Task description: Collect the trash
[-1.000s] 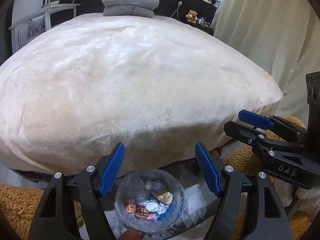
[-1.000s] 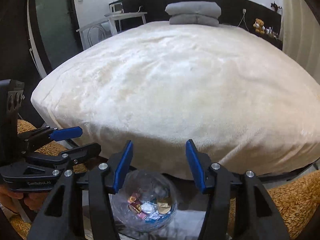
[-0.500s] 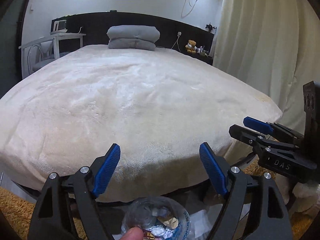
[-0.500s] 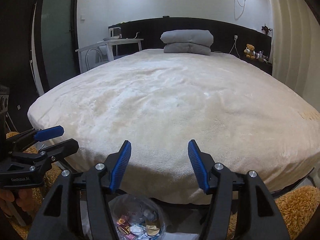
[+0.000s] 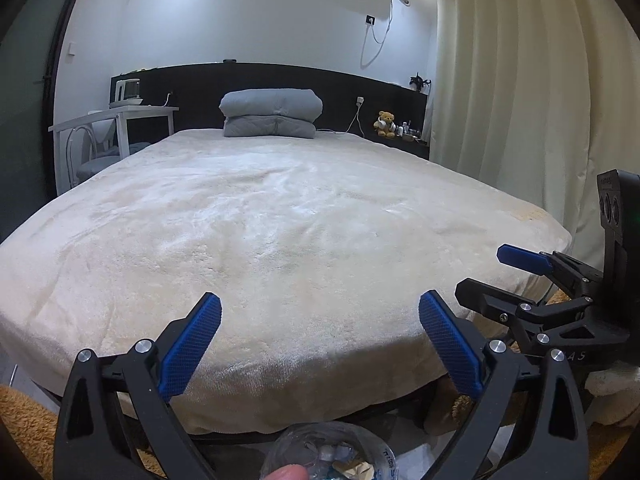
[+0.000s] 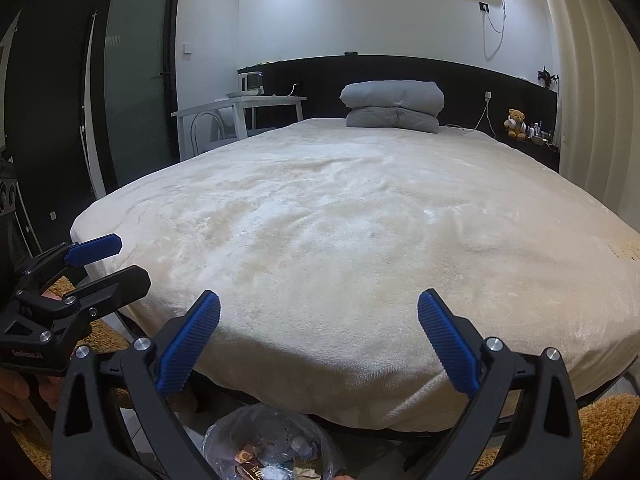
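- Far left of the right wrist view: a dark door (image 6: 136, 68) with a frosted pane, and beside it a white table (image 6: 240, 106) carrying a small white appliance (image 6: 251, 80).
- Low at that view's left edge sits the left gripper (image 6: 114, 260), gripped from below by a hand (image 6: 24, 390). Its jaws have just been opening and now stand spread wide, with nothing between them.
- The bed (image 5: 280, 240) fills the middle of both views, covered by a cream plush blanket — no loose litter shows on its top. A folded grey duvet (image 5: 271, 114) lies at its head against the black headboard (image 5: 192, 80).
- The trash is low in both views, at the foot of the bed: a clear plastic bag (image 6: 272, 440) holding crumpled wrappers (image 6: 250, 466), seen below and between each gripper's fingers, touched by neither. In the left wrist view a fingertip (image 5: 286, 472) pokes in just in front of it.
- The right gripper (image 6: 319, 316) has also just been opening; its blue pads (image 6: 450, 348) stand far apart over the blanket's near edge, pinching nothing.
- Right of the bed: a small teddy bear (image 5: 385, 123) on a dark shelf, then pale curtains (image 5: 520, 100).
- An orange-brown shaggy rug (image 6: 608, 424) shows at the lower corners.
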A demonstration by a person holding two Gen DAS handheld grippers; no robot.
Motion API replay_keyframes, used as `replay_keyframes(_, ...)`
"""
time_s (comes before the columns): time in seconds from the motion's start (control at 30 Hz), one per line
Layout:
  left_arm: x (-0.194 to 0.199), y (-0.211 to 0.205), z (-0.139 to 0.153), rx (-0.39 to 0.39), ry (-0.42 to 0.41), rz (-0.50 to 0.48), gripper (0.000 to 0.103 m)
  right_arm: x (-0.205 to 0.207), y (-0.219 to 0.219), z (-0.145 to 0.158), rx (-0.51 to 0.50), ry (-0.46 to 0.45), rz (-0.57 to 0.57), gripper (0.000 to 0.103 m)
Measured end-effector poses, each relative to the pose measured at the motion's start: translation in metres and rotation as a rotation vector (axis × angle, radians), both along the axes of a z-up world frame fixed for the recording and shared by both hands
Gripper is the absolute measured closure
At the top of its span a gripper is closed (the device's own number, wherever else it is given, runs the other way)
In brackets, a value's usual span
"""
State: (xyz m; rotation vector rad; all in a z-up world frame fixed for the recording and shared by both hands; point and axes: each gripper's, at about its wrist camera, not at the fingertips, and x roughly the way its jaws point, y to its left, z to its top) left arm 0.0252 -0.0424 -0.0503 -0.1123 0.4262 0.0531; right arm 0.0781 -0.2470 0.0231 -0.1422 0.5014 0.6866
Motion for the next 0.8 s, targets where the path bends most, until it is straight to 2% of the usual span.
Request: replay_keyframes(0.8, 0.0012, 0.0001, -0.0017, 0.018, 0.009, 0.021, 0.006, 0.0032, -0.002, 0.0013, -0.001, -0.013, -0.034, 0.005)
